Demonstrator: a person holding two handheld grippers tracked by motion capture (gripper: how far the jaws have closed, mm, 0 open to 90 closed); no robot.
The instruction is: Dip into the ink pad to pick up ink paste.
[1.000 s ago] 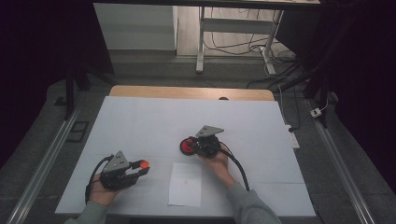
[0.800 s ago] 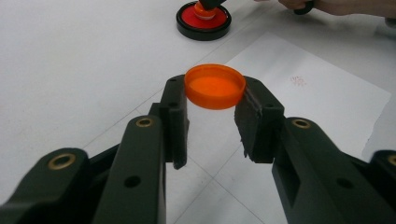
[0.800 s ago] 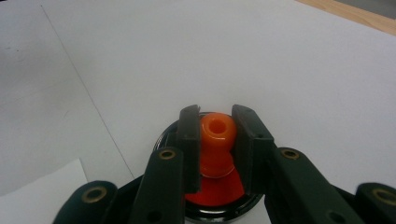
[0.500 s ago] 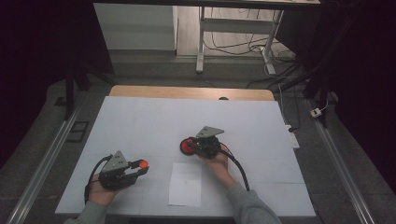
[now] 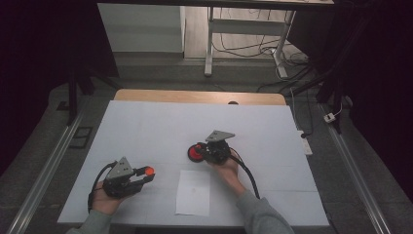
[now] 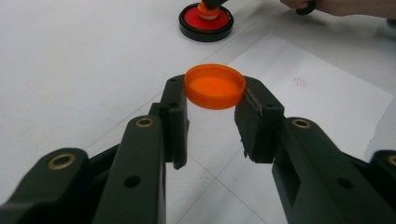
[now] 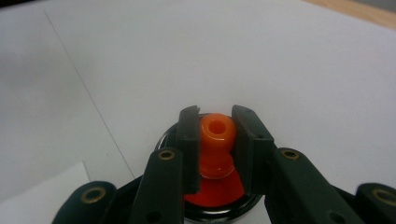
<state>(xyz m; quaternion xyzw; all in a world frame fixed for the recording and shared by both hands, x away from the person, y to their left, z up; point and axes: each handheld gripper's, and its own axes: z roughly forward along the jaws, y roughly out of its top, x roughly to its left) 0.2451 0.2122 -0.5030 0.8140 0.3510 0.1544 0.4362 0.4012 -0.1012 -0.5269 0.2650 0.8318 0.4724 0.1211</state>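
Still, nothing has shifted over the last second: the left tongs (image 6: 214,109) stay clenched on the orange lid (image 6: 215,86) above the desk (image 5: 146,126), the paper (image 5: 193,192) lies between, and the right tongs (image 7: 217,144) keep the orange stamp (image 7: 216,135) pressed into the red ink pad (image 5: 197,153), so inking is likely ongoing

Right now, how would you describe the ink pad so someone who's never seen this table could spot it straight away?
Start at the white table and find the sheet of paper near its front edge. Just behind the paper lies the ink pad, a low round black dish with a red centre. The right tongs press an orange stamp into it; the orange lid is plain orange.
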